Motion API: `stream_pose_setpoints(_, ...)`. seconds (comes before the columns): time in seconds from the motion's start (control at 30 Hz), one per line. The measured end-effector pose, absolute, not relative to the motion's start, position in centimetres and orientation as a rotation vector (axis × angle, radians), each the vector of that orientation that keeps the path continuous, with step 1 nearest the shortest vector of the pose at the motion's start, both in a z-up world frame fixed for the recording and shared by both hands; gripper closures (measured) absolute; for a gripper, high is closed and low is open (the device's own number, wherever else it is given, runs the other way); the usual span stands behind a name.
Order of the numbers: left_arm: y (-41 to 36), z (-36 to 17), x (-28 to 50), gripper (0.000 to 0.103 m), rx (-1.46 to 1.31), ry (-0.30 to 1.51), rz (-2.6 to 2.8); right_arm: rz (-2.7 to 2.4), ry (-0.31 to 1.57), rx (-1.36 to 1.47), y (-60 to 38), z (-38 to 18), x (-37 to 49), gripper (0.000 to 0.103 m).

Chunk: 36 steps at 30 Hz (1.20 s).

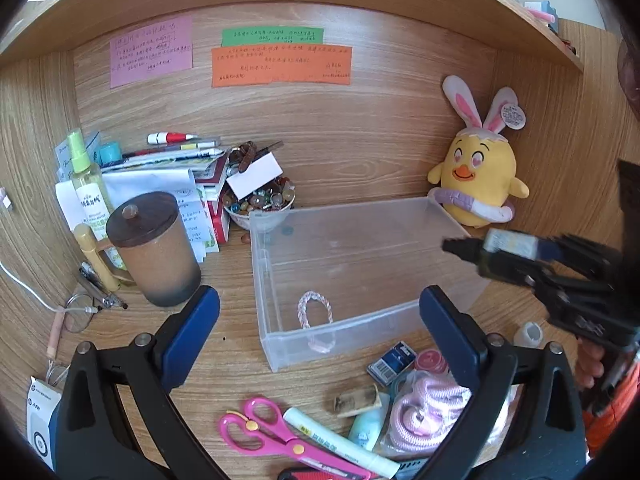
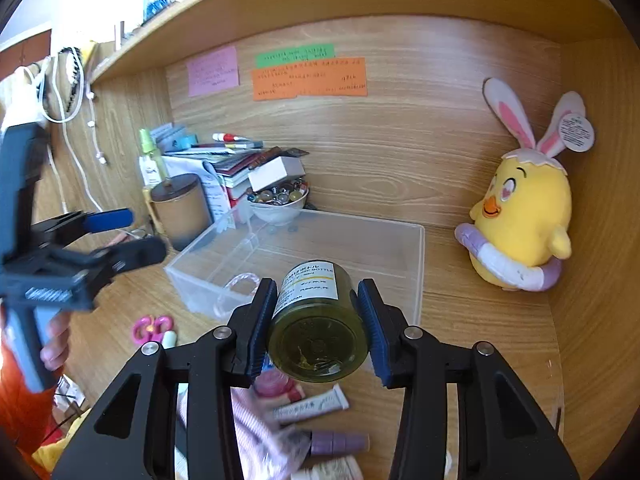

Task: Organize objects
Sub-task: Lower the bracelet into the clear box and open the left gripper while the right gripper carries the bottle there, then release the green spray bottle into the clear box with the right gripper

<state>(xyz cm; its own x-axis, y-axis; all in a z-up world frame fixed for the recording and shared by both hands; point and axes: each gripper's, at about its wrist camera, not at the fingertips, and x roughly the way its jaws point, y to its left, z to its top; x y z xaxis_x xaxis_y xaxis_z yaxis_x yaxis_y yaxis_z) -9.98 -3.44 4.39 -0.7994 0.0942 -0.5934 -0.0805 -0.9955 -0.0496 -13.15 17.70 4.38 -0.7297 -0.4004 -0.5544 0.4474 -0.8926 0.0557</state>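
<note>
A clear plastic bin point(image 1: 452, 222) point(image 2: 416, 280) stands open on the wooden desk with a pink beaded bracelet point(image 1: 315, 308) point(image 2: 240, 282) inside. My right gripper point(image 2: 318, 320) is shut on a dark green labelled bottle point(image 2: 318, 320), held base toward the camera just above the bin's near right corner; it shows at the right of the left wrist view point(image 1: 508, 248). My left gripper point(image 1: 320, 332) is open and empty, low over the desk in front of the bin. It appears at the left of the right wrist view point(image 2: 120, 236).
Pink scissors point(image 1: 264, 432), a glue stick point(image 1: 340, 444), pink cord in a bag point(image 1: 424, 412), a small blue box point(image 1: 390, 362) and tubes point(image 2: 312, 404) lie in front of the bin. A lidded brown mug point(image 1: 154, 248), a bead bowl point(image 1: 260, 204), papers and a yellow plush chick point(image 1: 476, 176) stand behind.
</note>
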Motion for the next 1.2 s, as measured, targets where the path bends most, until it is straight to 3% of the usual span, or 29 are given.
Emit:
stream_pose_setpoints(0.4,-5.3,-1.0,-8.2,0.002,-1.201,-0.063,2.811,-2.471,0.082,1.106,14.3,-0.6,-22.1,0.064)
stream_pose_setpoints(0.6,-6.1,-3.0,-6.3,0.002,-1.277,-0.063,2.800,-2.496,0.189,1.151,13.4,-1.4,-22.7,0.064)
stream_pose_setpoints(1.03,-9.9,-5.7,-4.8,0.002,-1.467,-0.231,2.808,-2.632,0.299,0.906,15.9,2.5,-16.0,0.027)
stream_pose_setpoints(1.2,-9.6,-5.7,-4.1,0.003,-1.456,-0.365,2.780,-2.718,0.299,0.906,19.1,1.9,-13.2,0.026)
